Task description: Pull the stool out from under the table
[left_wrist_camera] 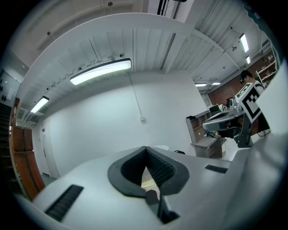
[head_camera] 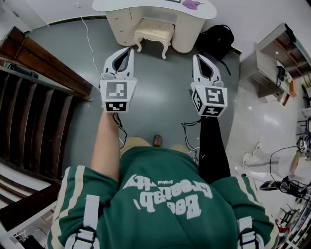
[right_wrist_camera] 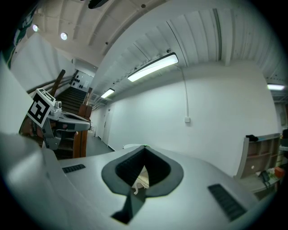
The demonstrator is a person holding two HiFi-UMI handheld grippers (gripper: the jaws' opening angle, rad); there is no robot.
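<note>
A cream stool (head_camera: 154, 31) with a padded seat and curved legs stands half under the white dressing table (head_camera: 146, 6) at the top of the head view. My left gripper (head_camera: 130, 49) hovers shut just in front of the stool's left side, with nothing in it. My right gripper (head_camera: 197, 57) is shut too, to the right of the stool and level with the table's right pedestal. In the left gripper view the left gripper (left_wrist_camera: 145, 149) shows its tips touching, with a sliver of the stool (left_wrist_camera: 146, 177) in the gap below. The right gripper (right_wrist_camera: 144, 148) looks the same, with the stool (right_wrist_camera: 140, 179) beyond.
A dark wooden stair rail (head_camera: 46, 68) runs along the left. A black backpack (head_camera: 216, 40) lies on the floor right of the table. A grey shelf unit (head_camera: 274, 63) stands at the right, with cables and gear near it. Grey floor (head_camera: 160, 107) lies between me and the stool.
</note>
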